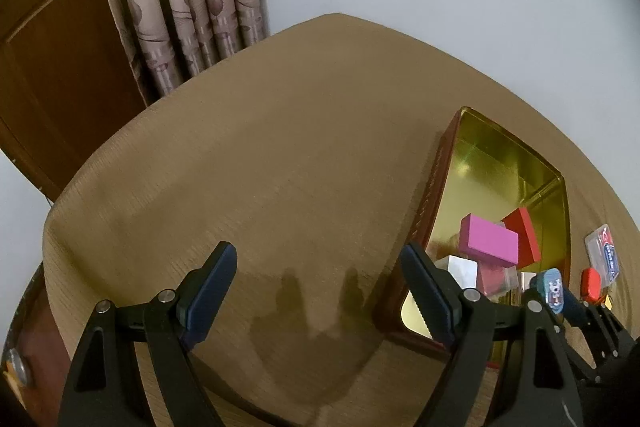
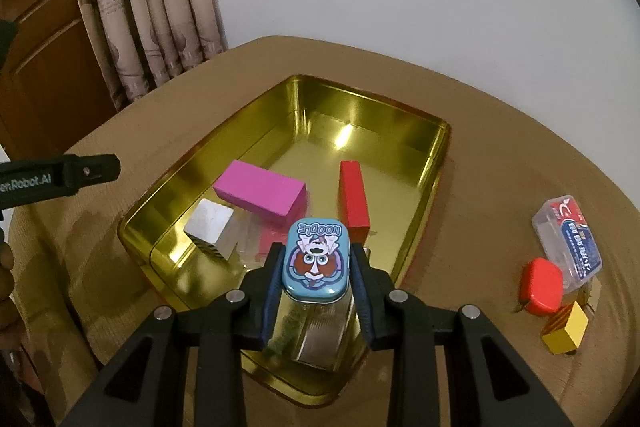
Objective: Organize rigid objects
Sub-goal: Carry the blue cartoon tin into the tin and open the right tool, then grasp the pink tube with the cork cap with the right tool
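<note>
Right gripper [image 2: 318, 263] is clamping a small blue cartoon-printed metal tin [image 2: 317, 259] above the near end of the gold rectangular metal tray [image 2: 436, 163] holding a pink wooden block [image 2: 260, 193], red wooden block [image 2: 354, 199] and silver cube [image 2: 208, 223], while left gripper [image 1: 320, 291] is hanging spread wide, empty, over the tan tablecloth [image 1: 248, 155].

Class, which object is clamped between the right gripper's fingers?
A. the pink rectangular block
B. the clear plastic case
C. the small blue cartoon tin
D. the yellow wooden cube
C: the right gripper is shut on the small blue cartoon tin, above the gold metal tray.
</note>
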Tool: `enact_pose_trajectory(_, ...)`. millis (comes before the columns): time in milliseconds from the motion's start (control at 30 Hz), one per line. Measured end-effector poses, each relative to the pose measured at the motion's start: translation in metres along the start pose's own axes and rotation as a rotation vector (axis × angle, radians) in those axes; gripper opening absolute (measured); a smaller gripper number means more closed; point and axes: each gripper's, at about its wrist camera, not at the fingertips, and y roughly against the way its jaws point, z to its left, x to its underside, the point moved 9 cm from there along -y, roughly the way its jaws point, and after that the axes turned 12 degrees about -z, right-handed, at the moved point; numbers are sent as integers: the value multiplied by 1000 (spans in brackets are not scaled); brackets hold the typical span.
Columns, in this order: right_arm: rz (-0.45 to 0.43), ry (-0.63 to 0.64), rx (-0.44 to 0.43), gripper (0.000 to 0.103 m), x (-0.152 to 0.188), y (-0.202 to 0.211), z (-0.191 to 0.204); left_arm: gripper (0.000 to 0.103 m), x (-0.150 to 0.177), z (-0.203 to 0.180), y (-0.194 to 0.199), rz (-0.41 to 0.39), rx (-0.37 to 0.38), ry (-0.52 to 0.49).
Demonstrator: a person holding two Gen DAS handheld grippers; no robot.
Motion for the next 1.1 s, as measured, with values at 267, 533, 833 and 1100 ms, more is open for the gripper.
enact_pose_trajectory(267,16,13,-1,32,5,-8,6,82,0,-1,0,0,1,-7)
enact_pose_trajectory(533,25,18,-9,33,7,-12,12,82,0,-3,0,4,4,-14)
enact_pose_trajectory(833,21,3,4,40,7,-8,9,82,0,-4,-2,7,7,-20)
enact_pose_trajectory(1100,-73,-101,38,40,-6,31,-29,82,1,-7,-2,1,9,-27)
